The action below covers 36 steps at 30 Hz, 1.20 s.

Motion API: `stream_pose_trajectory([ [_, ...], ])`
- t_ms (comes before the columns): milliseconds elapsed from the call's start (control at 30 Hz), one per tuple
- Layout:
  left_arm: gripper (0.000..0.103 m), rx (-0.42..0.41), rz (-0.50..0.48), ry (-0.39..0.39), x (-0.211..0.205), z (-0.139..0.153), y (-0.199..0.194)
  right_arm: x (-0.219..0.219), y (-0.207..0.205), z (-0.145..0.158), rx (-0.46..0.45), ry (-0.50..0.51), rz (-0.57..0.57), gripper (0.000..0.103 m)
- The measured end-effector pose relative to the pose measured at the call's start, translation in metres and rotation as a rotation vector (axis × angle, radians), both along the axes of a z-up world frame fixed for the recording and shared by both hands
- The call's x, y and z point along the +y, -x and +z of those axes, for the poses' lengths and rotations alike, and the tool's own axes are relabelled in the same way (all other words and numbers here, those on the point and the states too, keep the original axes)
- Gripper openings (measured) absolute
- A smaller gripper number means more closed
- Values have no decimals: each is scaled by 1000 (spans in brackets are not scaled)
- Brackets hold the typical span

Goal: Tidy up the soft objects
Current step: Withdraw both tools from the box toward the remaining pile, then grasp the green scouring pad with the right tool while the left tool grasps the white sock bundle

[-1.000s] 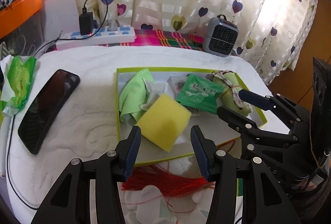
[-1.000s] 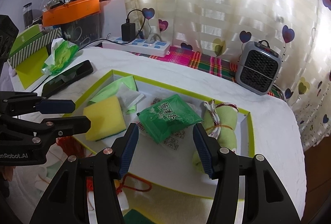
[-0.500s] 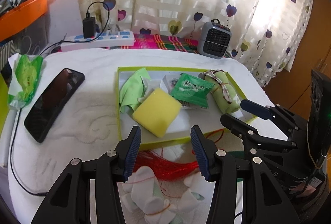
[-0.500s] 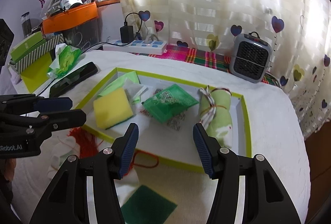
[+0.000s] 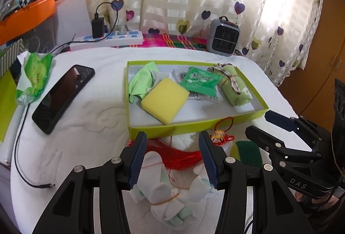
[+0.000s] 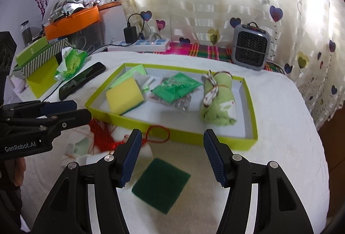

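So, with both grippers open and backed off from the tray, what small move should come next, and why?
Probably lower the right gripper onto the dark green scouring pad. It lies flat on the white cover, outside the tray, almost between the open jaws. The left gripper hangs open over the white socks and red tassel, which look more tangled.

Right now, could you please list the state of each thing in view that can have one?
left gripper: open, empty, over the white socks.
right gripper: open, empty, above the green pad.
tray: uncovered, part-filled.
yellow sponge: in tray, tilted against the green cloth.
towel roll: rolled, tied with cord, in tray.
green packet: looks sealed, in tray.
green pad: flat, outside tray.
white socks: bundled, outside tray.
phone: screen dark.
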<state>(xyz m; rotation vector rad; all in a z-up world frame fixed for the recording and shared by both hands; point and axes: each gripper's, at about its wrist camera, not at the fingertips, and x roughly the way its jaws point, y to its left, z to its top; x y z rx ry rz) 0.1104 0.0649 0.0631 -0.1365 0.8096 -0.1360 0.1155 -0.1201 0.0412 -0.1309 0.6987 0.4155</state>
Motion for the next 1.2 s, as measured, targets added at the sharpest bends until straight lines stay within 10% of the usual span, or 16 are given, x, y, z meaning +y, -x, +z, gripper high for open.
stream_pose_trajectory([
  [1200, 56, 63, 39, 156, 45, -40, 51, -12, 11, -44, 214, -135, -105, 69],
])
